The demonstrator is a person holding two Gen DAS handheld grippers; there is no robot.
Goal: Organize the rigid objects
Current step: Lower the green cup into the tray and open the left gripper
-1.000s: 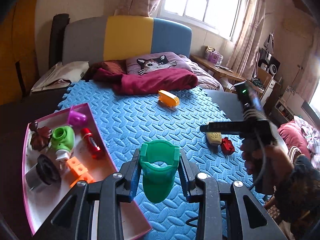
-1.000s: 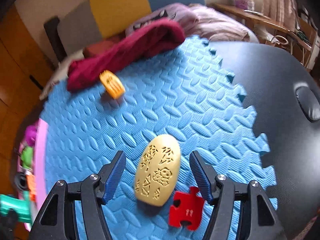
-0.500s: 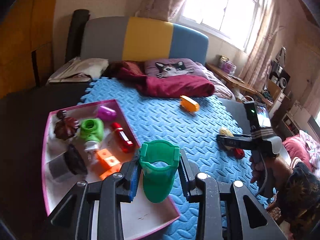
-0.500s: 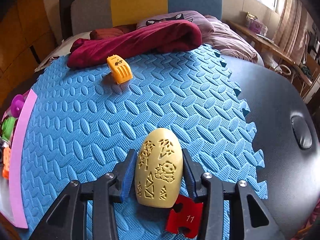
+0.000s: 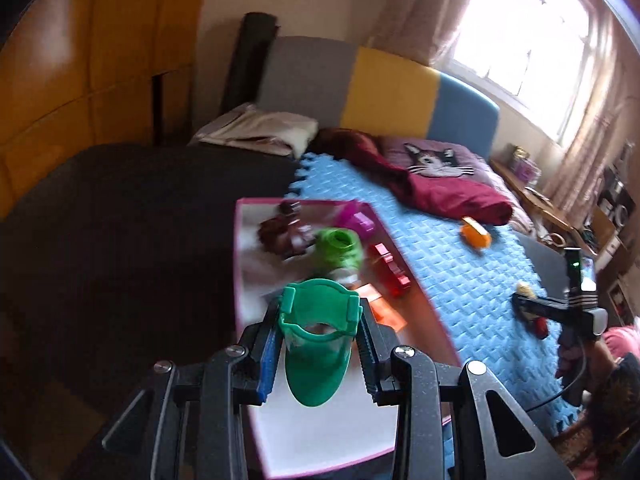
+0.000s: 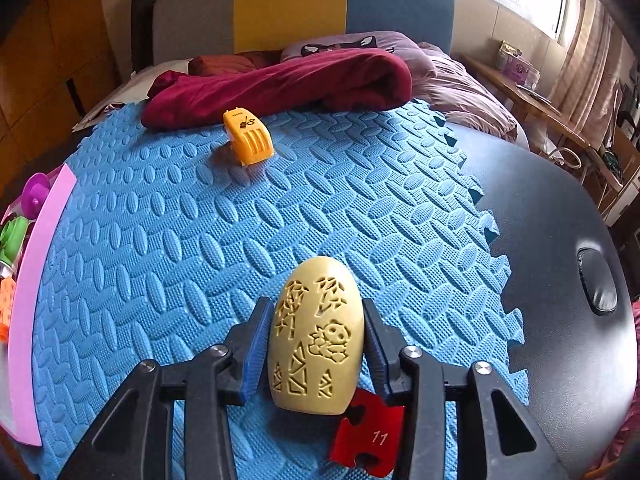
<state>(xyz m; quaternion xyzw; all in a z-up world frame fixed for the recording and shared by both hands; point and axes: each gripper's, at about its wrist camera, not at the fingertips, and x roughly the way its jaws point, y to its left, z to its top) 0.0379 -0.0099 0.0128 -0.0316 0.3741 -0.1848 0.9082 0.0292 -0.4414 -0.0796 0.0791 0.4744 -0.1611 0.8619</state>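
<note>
Left hand-held gripper (image 5: 320,344): clamped on green cup (image 5: 318,354), held over pink tray (image 5: 320,440) for dropping in.
Right hand-held gripper (image 6: 318,344): just closed onto yellow carved egg (image 6: 318,336) on blue foam mat (image 6: 180,240), ready for lifting.

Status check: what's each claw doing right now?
Left gripper shut on green cup, over pink tray. Right gripper just closed on yellow egg. Nothing blocking.

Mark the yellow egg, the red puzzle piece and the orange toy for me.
yellow egg (image 6: 316,332): right wrist view, carved front face.
red puzzle piece (image 6: 370,438): right wrist view, flat top by the number.
orange toy (image 6: 250,138): right wrist view, slotted top.
</note>
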